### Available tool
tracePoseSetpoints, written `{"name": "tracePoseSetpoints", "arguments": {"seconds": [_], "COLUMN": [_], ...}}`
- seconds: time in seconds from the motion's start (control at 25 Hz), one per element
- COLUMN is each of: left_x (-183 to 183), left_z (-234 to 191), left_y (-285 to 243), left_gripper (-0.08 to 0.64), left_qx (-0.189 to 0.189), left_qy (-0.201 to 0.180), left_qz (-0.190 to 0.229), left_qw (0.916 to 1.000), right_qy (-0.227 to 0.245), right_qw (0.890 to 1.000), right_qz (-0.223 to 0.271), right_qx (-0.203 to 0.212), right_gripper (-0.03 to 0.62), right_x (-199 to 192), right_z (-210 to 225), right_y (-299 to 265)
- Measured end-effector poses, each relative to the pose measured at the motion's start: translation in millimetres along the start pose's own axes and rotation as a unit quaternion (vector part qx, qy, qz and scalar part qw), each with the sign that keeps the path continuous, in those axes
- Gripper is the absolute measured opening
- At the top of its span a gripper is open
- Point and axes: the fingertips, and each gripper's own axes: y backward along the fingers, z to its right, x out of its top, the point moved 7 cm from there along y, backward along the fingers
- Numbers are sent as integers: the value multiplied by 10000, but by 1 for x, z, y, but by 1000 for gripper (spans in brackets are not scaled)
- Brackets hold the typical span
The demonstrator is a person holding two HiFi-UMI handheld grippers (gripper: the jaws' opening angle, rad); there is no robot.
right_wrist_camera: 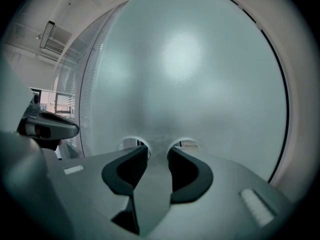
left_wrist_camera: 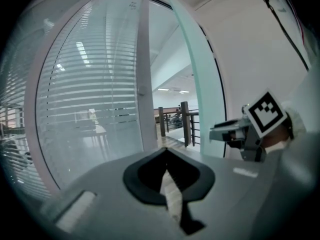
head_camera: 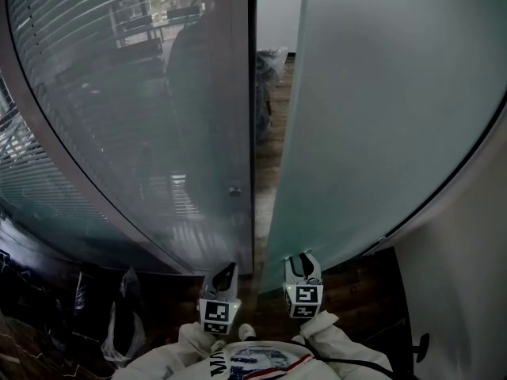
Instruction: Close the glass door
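Observation:
The frosted glass door (head_camera: 380, 117) stands ajar, its edge (left_wrist_camera: 202, 84) a narrow gap from the grey door post (head_camera: 242, 117). My right gripper (head_camera: 303, 261) is low at the door's bottom edge. In the right gripper view it (right_wrist_camera: 157, 151) is open, pads apart with nothing between them, its tips right up against the frosted pane (right_wrist_camera: 190, 74). My left gripper (head_camera: 226, 275) points at the foot of the post; its jaws (left_wrist_camera: 166, 153) meet at the tips, shut and empty. Each gripper shows in the other's view: the right gripper (left_wrist_camera: 227, 131), the left gripper (right_wrist_camera: 50, 126).
A fixed glass panel with slatted blinds (head_camera: 119, 93) fills the left. A small lock fitting (head_camera: 234, 190) sits on the post. Beyond the gap are a wooden floor and a dark railing (left_wrist_camera: 185, 121). A white wall (head_camera: 459, 275) borders the right; plastic bags (head_camera: 127, 323) lie at lower left.

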Motion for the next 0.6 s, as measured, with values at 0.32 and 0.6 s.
{"name": "tracePoseSetpoints", "arguments": {"seconds": [0.32,0.6], "left_x": [4,-1], "left_z": [-7,-21], "left_y": [-4,-6], "left_gripper": [2,2], "left_qx": [-24,19], "left_qy": [18,82], "left_qz": [21,-41], "left_qw": [10000,10000], "right_qy": [14,66], "right_qw": [10000,9999], "right_qz": [12,34], "right_qx": [-20,-132], "right_gripper": [129,130], "right_x": [8,12], "right_z": [-1,1], "right_y": [-27,-49]}}
